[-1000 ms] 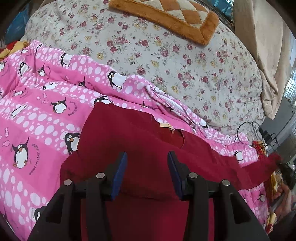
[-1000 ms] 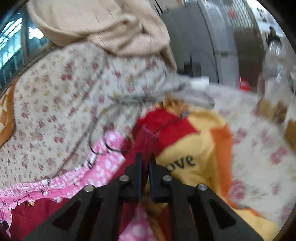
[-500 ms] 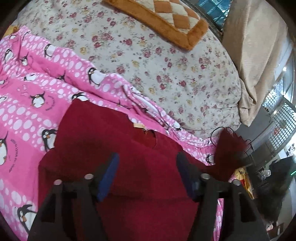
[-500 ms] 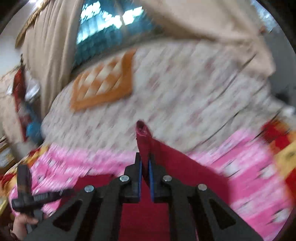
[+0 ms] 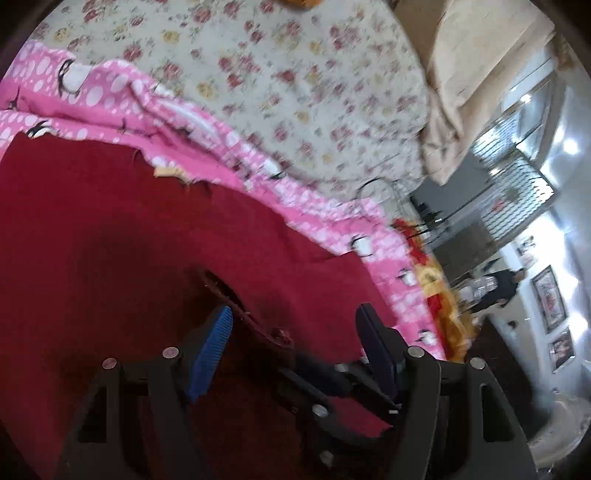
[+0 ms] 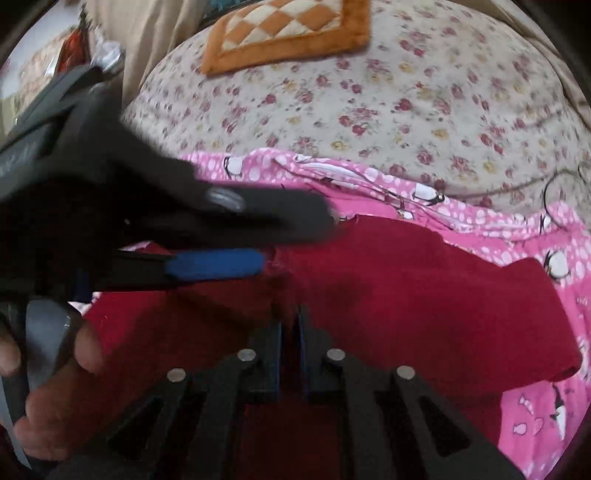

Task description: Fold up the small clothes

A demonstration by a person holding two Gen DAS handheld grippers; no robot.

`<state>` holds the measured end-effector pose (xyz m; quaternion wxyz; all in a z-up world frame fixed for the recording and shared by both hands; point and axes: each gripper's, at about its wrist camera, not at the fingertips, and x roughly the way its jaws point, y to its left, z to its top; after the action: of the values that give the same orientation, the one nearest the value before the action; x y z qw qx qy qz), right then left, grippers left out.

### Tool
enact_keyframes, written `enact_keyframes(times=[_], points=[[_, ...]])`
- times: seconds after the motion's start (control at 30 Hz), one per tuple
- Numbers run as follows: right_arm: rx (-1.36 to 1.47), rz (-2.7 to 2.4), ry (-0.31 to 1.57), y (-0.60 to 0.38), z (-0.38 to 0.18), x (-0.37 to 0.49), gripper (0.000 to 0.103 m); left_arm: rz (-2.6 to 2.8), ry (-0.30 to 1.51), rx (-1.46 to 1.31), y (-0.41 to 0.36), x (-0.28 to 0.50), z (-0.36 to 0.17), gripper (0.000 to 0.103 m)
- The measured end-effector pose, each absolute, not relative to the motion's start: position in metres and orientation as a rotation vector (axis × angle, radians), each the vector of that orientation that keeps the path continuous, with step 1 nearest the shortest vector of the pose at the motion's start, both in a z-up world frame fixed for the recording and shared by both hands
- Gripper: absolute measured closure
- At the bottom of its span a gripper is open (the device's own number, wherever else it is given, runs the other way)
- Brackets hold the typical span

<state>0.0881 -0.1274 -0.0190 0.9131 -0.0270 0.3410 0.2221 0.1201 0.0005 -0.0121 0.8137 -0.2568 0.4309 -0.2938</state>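
A small dark red garment (image 5: 110, 236) lies spread on a pink penguin blanket (image 5: 110, 88). It also shows in the right wrist view (image 6: 424, 291). My right gripper (image 6: 290, 325) is shut on the red sleeve end (image 6: 286, 266) and holds it folded over the garment's body. My left gripper (image 5: 295, 325) is open just above the garment, its jaws either side of the sleeve end (image 5: 258, 325) and the right gripper's fingers (image 5: 325, 373). In the right wrist view the left gripper (image 6: 291, 240) reaches in from the left with its blue pad beside the sleeve end.
The pink blanket (image 6: 480, 225) lies on a floral bedspread (image 6: 406, 103). An orange checked cushion (image 6: 288, 29) sits at the far side. A yellow and red blanket (image 5: 436, 295) and a black cable (image 5: 373, 184) lie at the bed's right edge. Beige curtain (image 5: 480, 74) hangs beyond.
My right gripper has carried the sleeve from the right edge over onto the garment's body. My left gripper has dropped closer to the garment and moved right, around the sleeve end.
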Motion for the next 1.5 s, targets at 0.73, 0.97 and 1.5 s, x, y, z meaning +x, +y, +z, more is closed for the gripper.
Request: enact_keyframes(times=[0.73,0.97,1.5], points=[[0.055,0.264,0.854,-0.183,-0.035,0.022,0.051,-0.463,0.929,-0.439,0.004,0.121,-0.036,0.103],[-0.102,0.189,0.782,-0.159,-0.043,0.018,0.032,-0.549,0.706,-0.423,0.027,0.084,0.029,0.103],[-0.057,0.212,0.786,-0.165,-0.045,0.025,0.029,-0.200,0.784,-0.520,0.138,0.095,0.008,0.103]])
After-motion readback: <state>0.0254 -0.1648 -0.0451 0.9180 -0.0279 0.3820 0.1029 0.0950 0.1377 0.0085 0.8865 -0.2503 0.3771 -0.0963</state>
